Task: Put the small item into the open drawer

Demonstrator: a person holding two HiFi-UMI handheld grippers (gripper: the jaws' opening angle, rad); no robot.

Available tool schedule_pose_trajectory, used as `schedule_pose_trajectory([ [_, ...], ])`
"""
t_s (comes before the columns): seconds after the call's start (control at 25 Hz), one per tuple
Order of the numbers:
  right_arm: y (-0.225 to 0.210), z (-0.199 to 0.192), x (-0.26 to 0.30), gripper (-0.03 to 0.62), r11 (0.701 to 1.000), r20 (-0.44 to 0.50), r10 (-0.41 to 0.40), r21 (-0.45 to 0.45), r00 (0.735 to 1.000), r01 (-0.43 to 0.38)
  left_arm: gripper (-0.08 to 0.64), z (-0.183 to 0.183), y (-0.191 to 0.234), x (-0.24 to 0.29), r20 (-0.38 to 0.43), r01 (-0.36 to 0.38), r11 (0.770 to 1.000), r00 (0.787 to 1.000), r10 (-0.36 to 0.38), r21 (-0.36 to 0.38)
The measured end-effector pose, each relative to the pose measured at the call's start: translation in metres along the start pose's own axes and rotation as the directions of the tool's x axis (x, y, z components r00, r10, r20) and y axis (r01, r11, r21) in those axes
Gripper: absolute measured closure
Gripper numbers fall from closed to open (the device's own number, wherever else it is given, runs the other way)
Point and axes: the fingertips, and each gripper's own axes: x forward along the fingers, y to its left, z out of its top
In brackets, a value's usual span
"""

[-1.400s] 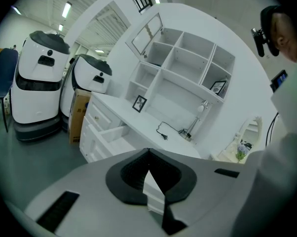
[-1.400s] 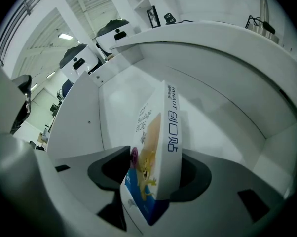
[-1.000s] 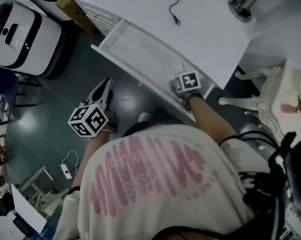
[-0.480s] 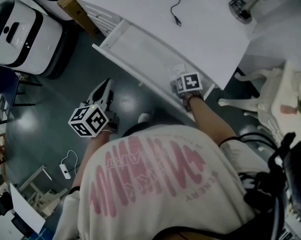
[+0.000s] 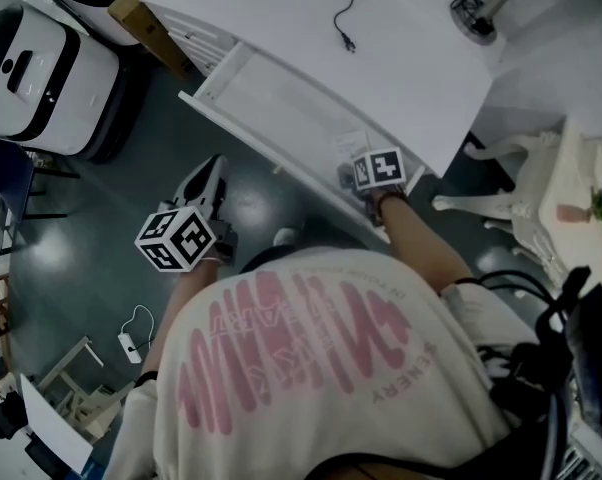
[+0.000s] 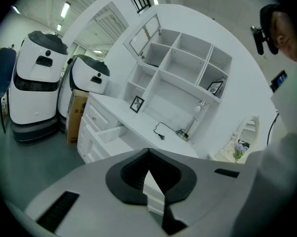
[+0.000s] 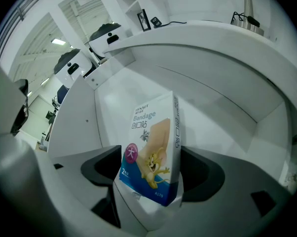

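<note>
A white worktop (image 5: 401,48) fills the upper middle of the head view, running on a slant from the upper left toward the right edge. Below its near edge an open drawer (image 5: 281,98) sticks out, also on a slant, its pale floor mostly bare. The person (image 5: 311,368) takes up the lower half of that view and leans over a dark, glossy floor (image 5: 101,208). Two rounded white machines (image 5: 41,68) stand at the upper left. The left tool (image 5: 213,168) hangs over the floor left of centre, well apart from the drawer. In the left gripper view its dark pads meet at the tips, clenched with nothing between them. The right tool (image 7: 151,169) reaches steeply down into the lower right end of the drawer, near the middle of the head view. Its jaws have just been opening and now stand wide apart, released. Between them is a small bandage box (image 7: 153,147), white and blue with a cartoon on its face. It sits inside the drawer, tilted slightly, and the pads flank it without squeezing it. Whether either pad touches its sides I cannot tell. On the worktop lie a thin black cable (image 5: 356,8) at the top centre and a lamp (image 5: 478,13) at the upper right.
</note>
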Motion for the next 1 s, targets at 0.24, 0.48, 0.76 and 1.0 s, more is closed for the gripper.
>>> schedule_pose_trajectory([
  [0.24,0.005,0.003,-0.006,0.222,1.0,0.022,0.023,0.01,0.999,-0.024,0.531,0.006,-0.005,0.006,0.002,0.02,1.0,1.0,-0.02,0.008],
  [0.48,0.007,0.007,-0.008,0.221,0.998,0.029,0.039,0.042,0.999,-0.04,0.532,0.004,-0.006,0.012,-0.016,0.033,0.999,0.999,-0.033,0.014],
  [0.76,-0.005,0.01,-0.007,0.219,0.999,0.033,-0.021,0.028,0.999,0.02,0.532,0.007,-0.002,0.013,-0.022,0.042,0.999,0.999,-0.042,0.018],
  [1.0,-0.001,0.018,-0.021,0.221,0.998,0.08,-0.02,0.065,0.997,0.015,0.531,0.017,0.0,0.016,-0.01,0.075,0.997,0.997,-0.074,0.029],
])
